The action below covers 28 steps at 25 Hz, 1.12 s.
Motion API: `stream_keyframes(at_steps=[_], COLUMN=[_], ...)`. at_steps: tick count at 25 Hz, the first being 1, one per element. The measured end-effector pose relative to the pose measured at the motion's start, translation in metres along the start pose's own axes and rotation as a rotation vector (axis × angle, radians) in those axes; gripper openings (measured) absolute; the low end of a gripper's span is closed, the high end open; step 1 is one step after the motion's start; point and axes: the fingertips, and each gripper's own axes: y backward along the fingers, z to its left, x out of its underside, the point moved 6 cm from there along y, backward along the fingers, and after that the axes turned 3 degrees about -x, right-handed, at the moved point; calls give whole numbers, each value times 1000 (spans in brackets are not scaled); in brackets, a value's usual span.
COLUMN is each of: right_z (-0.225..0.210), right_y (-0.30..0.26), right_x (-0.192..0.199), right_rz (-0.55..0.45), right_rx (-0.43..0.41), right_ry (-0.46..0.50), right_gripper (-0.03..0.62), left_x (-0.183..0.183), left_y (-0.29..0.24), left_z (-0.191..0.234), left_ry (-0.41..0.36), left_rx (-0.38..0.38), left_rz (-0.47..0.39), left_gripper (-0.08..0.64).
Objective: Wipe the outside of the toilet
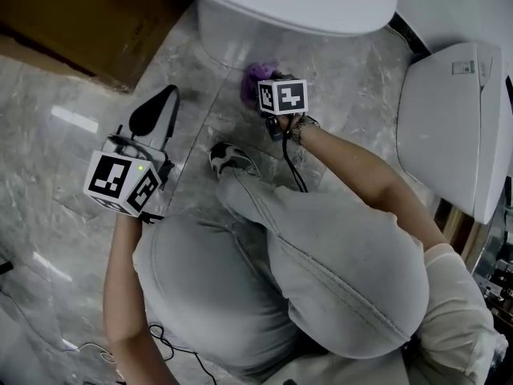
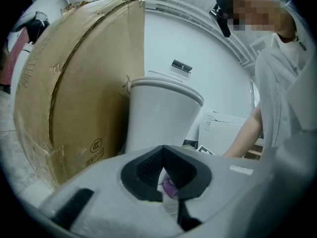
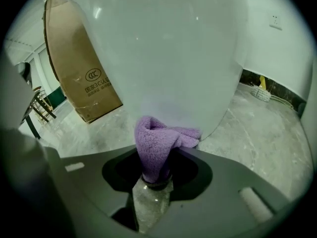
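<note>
The white toilet stands at the top of the head view, and its rounded outer wall fills the right gripper view. My right gripper is shut on a purple cloth, which is bunched between the jaws and rests against the lower side of the toilet near the floor. My left gripper hangs to the left over the marble floor, apart from the toilet, its jaws together with nothing in them. In the left gripper view, the toilet stands ahead of that gripper.
A large cardboard box leans left of the toilet, also in the left gripper view. A white lidded unit stands at right. The person's bent knees and a shoe sit between the grippers. A cable runs from the right gripper.
</note>
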Motion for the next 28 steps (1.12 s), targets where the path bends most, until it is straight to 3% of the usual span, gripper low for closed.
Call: stream_keyframes(at_steps=[5,13,18,28], right_z=[6,31,50,82], right_y=[20,96,145,220], right_x=[-15,-63,-92,-123], right_rz=[-31,-140,-196,-270], right_rx=[-29,-127,-188,-249], right_ry=[-12,123,135,213], right_gripper=[144,144,144,144], left_x=[-13,-29,-33,-21], left_y=[2,12,19,29], left_z=[-3,-16,-16,-20], left_ry=[-16,-24,-38,-41], left_rx=[12,12,6,3], left_rz=[-10,-35,-39,-18], left_gripper=[6,6,6,6])
